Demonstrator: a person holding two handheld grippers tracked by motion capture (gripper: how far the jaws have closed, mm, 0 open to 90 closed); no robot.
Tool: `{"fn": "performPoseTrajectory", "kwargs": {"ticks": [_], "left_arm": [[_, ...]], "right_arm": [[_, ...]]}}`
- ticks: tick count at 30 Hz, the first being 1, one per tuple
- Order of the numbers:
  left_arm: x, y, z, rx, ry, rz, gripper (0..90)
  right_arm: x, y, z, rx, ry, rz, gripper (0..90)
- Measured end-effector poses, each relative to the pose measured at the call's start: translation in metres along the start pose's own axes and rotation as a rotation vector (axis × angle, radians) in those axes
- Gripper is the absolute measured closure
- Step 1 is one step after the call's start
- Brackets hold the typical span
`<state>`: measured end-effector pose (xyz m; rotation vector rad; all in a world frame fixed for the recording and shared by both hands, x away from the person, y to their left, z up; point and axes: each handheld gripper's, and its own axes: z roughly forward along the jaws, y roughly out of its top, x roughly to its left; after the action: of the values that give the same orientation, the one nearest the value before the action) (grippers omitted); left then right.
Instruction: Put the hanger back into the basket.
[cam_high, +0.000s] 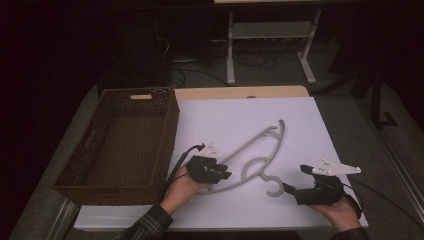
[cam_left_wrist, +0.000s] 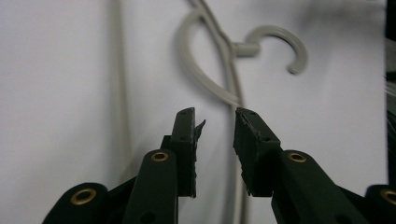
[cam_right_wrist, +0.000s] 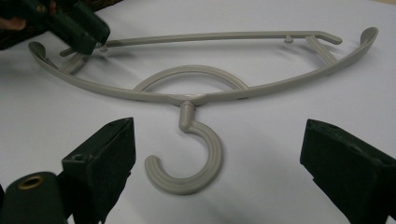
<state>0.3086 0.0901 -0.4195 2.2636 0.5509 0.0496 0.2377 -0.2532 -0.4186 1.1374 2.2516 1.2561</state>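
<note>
Our left gripper (cam_high: 224, 175), fingers slightly parted, straddles the hanger (cam_high: 260, 150) unclenched near the counter's (cam_high: 240, 112) front edge; right gripper (cam_high: 295, 179) gapes wide.

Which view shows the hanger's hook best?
Right gripper view: the hook lies close, whole and sharp, curl facing the camera, between the open right claw. The left gripper view shows it smaller, beyond its claw. The high view shows it tiny and dim.
</note>
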Motion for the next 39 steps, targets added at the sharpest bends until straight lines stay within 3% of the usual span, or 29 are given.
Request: {"fn": "performPoseTrajectory", "kwargs": {"ticks": [5, 14, 16, 24, 27, 31, 39], "left_arm": [[-0.008, -0.002, 0.015, 0.042, -0.024, 0.030, 69.3], [-0.013, -0.005, 0.030, 0.096, -0.030, 0.072, 68.7], [-0.016, -0.005, 0.033, 0.121, -0.015, 0.100, 70.2], [-0.019, -0.005, 0.035, 0.135, 0.012, 0.126, 80.9], [-0.020, -0.004, 0.035, 0.140, 0.018, 0.122, 81.5], [-0.018, -0.003, 0.035, 0.140, 0.009, 0.074, 82.9], [-0.019, 0.000, 0.032, 0.124, -0.002, 0.057, 83.0]], "right_arm": [[0.001, 0.000, 0.001, 0.003, 0.003, -0.002, 9.9], [-0.001, -0.001, 0.001, 0.008, 0.004, -0.002, 10.3], [-0.001, -0.001, 0.001, 0.009, 0.005, -0.003, 10.3], [0.000, 0.000, 0.001, 0.007, 0.004, -0.005, 10.3], [0.001, 0.000, 0.001, 0.007, 0.004, -0.006, 10.3], [0.001, 0.000, 0.002, 0.009, 0.007, -0.005, 10.3], [0.000, 0.000, 0.001, 0.007, 0.007, -0.005, 10.3]]}}
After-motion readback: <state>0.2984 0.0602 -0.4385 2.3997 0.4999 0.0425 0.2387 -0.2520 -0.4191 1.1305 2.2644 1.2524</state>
